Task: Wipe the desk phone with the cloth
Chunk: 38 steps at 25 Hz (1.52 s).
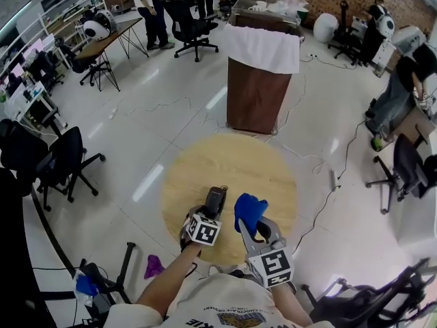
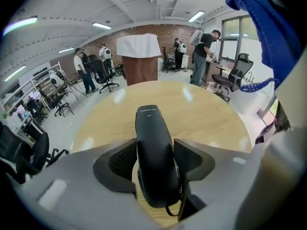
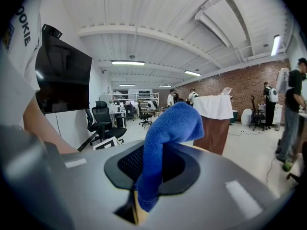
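A black desk phone handset (image 2: 152, 152) lies on the round wooden table (image 2: 201, 109), its cord trailing at the near end. My left gripper (image 2: 153, 164) points down over it with the jaws on either side of the handset and a little slack at the left pad, so it reads as open. In the head view the handset (image 1: 216, 199) shows just beyond the left gripper (image 1: 205, 217). My right gripper (image 3: 153, 171) is shut on a blue cloth (image 3: 172, 123) that bunches up above the jaws. It hovers just right of the phone, cloth (image 1: 249, 210) uppermost.
A brown lectern (image 1: 258, 94) draped in white stands beyond the table (image 1: 232, 162). Black office chairs (image 1: 65, 159) stand left, another (image 1: 406, 173) right. A cable (image 1: 328, 197) runs over the floor at the right. Several people stand at the back.
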### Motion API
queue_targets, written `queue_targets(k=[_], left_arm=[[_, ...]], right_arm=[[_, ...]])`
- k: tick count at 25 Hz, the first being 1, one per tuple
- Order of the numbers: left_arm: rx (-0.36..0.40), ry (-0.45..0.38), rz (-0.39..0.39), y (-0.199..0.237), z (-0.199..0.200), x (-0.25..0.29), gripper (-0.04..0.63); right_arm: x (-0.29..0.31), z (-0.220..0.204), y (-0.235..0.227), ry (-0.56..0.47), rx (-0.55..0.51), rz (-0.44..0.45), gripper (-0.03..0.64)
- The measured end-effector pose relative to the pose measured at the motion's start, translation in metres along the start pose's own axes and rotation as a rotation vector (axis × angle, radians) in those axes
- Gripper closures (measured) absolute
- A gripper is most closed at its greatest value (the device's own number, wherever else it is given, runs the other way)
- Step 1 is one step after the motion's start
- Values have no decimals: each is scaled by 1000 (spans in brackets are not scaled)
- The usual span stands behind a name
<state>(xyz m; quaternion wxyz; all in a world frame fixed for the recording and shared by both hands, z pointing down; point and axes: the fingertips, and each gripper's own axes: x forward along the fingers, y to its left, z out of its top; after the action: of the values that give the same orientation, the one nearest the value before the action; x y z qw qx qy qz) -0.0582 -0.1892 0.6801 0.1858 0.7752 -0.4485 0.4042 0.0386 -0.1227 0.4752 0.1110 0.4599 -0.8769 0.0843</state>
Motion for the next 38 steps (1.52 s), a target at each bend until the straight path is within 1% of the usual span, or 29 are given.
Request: queue_targets(k=[2, 11, 15, 19, 24, 33, 35, 38], left_arm=[[4, 20, 0, 0, -2, 3, 350], [24, 78, 8, 4, -9, 19, 331], [15, 95, 10, 4, -6, 21, 331], [-23, 120, -15, 4, -10, 27, 328], [-56, 98, -21, 3, -11, 31, 328], [-79, 46, -20, 4, -10, 30, 331], [-81, 45, -22, 4, -10, 30, 331], [-80, 70, -27, 5, -11, 32, 328]], right_arm=[[2, 0, -1, -3, 3, 3, 555], [9, -1, -8, 0, 5, 3, 555], [11, 0, -13, 3, 10, -2, 555], [12, -3, -13, 4, 15, -3, 555], [11, -4, -14, 3, 15, -7, 555], [8, -7, -15, 8, 18, -9, 555], [6, -8, -15, 10, 19, -9, 555], [5, -10, -14, 11, 23, -9, 555]])
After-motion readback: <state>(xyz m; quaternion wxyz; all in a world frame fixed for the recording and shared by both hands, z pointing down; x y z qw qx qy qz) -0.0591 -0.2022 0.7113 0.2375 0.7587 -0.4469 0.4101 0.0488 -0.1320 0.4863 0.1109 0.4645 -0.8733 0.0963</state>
